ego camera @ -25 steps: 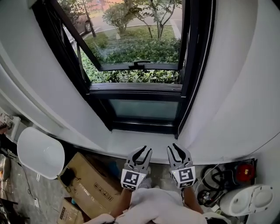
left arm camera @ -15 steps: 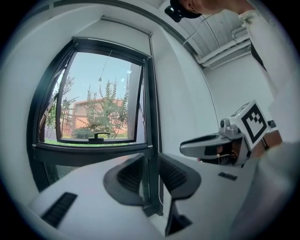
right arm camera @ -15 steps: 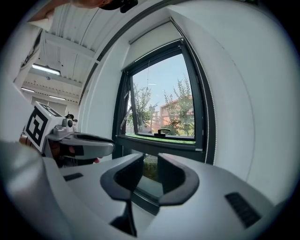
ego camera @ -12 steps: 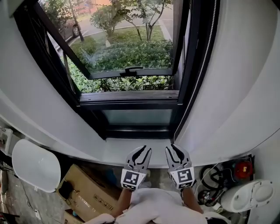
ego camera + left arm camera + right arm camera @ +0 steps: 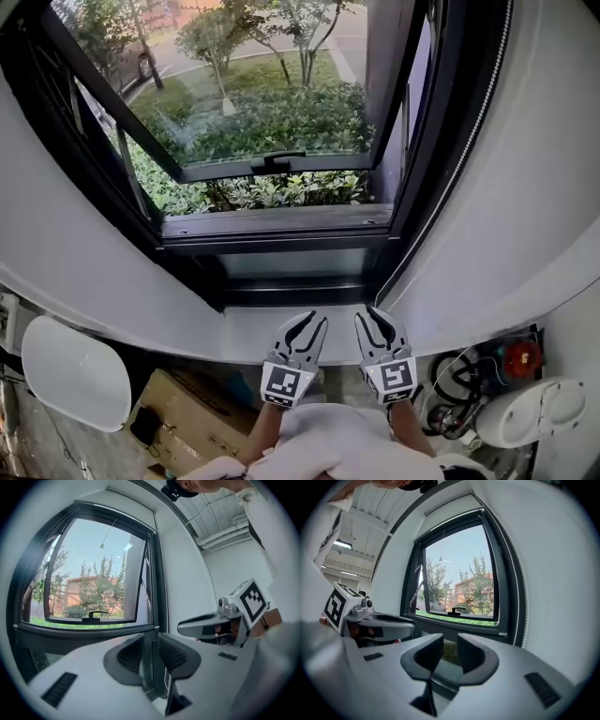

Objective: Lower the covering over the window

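Note:
The black-framed window (image 5: 281, 220) has its glass bare, and its lower sash (image 5: 272, 167) is tilted outward with a handle on it. No covering hangs over the pane in any view. A white bead chain (image 5: 469, 150) runs down the window's right side, and it also shows as a bead chain (image 5: 524, 616) in the right gripper view. My left gripper (image 5: 315, 321) and right gripper (image 5: 367, 317) are side by side over the white sill (image 5: 253, 330), pointing at the window. The left gripper (image 5: 151, 653) is open and so is the right gripper (image 5: 450, 656), each with nothing between its fingers.
White walls flank the window on both sides. On the floor at the left are a white rounded seat (image 5: 75, 370) and a cardboard box (image 5: 187, 412). At the right lie coiled cables (image 5: 459, 394), a red device (image 5: 520, 361) and a white appliance (image 5: 525, 417).
Both grippers and the head view have moved forward toward the window, which now fills more of the picture. The jaws stand as wide as before.

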Demonstrator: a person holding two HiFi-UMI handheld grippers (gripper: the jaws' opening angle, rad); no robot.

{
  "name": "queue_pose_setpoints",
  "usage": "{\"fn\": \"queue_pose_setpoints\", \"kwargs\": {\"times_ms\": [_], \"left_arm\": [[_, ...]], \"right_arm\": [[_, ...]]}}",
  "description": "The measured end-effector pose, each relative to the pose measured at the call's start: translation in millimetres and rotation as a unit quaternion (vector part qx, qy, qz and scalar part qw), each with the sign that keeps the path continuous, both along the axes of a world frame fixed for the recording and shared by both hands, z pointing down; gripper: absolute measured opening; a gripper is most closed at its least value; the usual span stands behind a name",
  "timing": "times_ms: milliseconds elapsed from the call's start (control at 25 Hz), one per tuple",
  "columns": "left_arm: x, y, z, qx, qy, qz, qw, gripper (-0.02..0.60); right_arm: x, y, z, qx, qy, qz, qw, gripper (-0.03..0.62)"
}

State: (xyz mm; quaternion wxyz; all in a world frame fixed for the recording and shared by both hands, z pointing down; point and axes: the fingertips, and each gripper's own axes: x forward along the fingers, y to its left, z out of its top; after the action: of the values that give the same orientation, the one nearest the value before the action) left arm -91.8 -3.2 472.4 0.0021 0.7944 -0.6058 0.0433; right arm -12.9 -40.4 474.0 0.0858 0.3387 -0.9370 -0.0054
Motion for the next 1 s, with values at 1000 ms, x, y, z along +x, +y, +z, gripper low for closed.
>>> {"fn": "queue_pose_setpoints", "kwargs": {"times_ms": [1000], "left_arm": [[2.1,-107.8,-5.7,0.015,0.013,0.154,0.9878,0.097]], "right_arm": [[-4.1,-81.3,1.3,0.004,0.036,0.139,0.99,0.08]]}}
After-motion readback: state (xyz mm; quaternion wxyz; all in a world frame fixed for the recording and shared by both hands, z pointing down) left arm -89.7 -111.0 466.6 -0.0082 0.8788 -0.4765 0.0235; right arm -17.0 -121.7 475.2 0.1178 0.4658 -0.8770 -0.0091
